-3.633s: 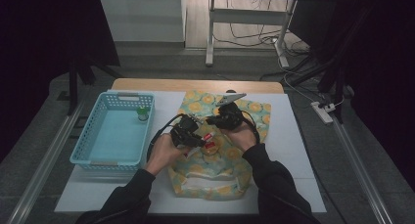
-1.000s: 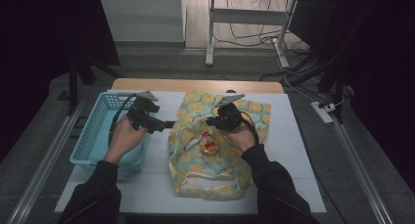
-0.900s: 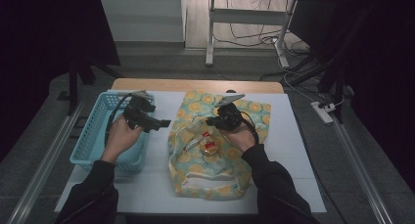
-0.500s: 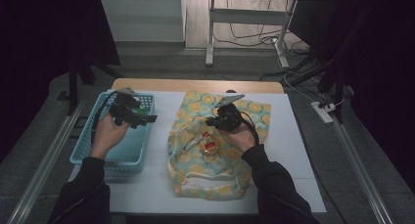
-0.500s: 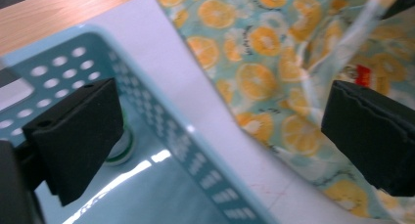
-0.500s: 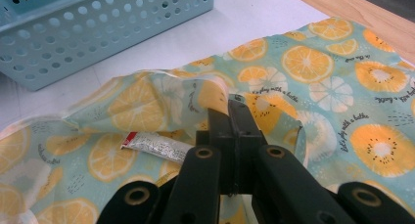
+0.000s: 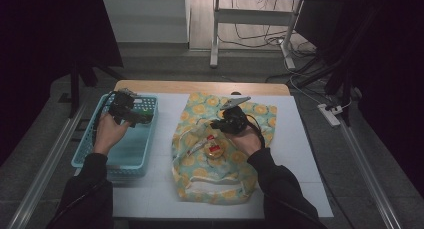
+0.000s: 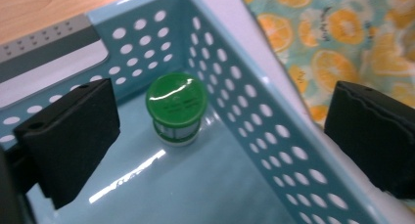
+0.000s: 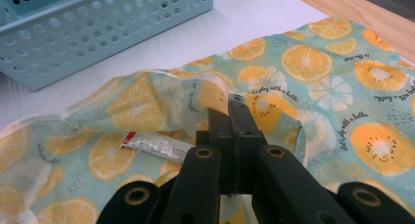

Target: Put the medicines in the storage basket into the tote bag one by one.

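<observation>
A small jar with a green lid (image 8: 177, 106) stands in a corner of the light-blue perforated basket (image 8: 244, 121). My left gripper (image 8: 225, 116) hovers over that corner, its jaws wide after just opening; nothing is between the pads (image 8: 68, 141), and the jar sits lower, beyond them. From above, the left gripper (image 7: 142, 115) is over the basket's (image 7: 80, 161) far end. My right gripper (image 9: 235, 104) is shut on the rim fabric of the citrus-print bag (image 9: 342, 87) and holds its mouth up. A silver tube (image 9: 156, 145) lies inside the bag.
The bag (image 7: 220, 189) lies in the middle of a white mat (image 7: 300, 154), with the basket to its left. A red and yellow item (image 7: 215, 149) shows in the bag's mouth. A strip of wooden tabletop (image 7: 200, 86) runs along the far edge.
My left gripper has moved left from the bag's edge to over the basket and come down a little. The right gripper and the bag have kept still.
</observation>
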Available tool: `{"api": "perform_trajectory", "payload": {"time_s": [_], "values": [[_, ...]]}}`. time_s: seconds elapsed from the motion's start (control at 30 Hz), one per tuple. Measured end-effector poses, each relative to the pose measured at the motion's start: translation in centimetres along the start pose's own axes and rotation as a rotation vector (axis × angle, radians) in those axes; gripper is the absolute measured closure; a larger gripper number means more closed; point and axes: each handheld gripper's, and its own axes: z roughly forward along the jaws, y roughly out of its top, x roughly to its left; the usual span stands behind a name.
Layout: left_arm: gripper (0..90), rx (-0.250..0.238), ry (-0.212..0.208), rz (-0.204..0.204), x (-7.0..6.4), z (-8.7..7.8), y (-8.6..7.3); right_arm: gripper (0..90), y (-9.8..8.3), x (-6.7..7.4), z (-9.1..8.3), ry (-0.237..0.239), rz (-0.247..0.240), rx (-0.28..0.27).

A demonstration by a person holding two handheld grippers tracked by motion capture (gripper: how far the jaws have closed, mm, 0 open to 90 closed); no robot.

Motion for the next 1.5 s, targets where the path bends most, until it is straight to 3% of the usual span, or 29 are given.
{"api": "perform_trajectory", "payload": {"time_s": [0.3, 0.57, 0.8, 1.13, 1.5], "values": [[0.0, 0.039, 0.032, -0.023, 1.5, 1.6, -0.1, 90.0, 0.0, -0.1, -0.2, -0.001, 0.002, -0.002], [2.0, 0.06, 0.047, 0.004, 1.8, 2.8, 0.0, 90.0, -0.1, -0.1, -0.2, 0.001, 0.002, -0.004], [14.6, 0.077, 0.044, 0.043, 1.7, 3.5, 0.0, 90.0, -0.1, 0.0, -0.2, 0.001, 0.0, -0.004], [49.3, 0.112, 0.006, 0.034, 1.5, 4.1, 0.1, 90.0, -0.2, 0.1, -0.2, 0.004, 0.003, -0.006], [51.8, 0.109, 0.0, -0.026, 1.7, 3.1, 0.1, 90.0, -0.2, 0.1, -0.2, 0.002, 0.003, -0.005]]}}
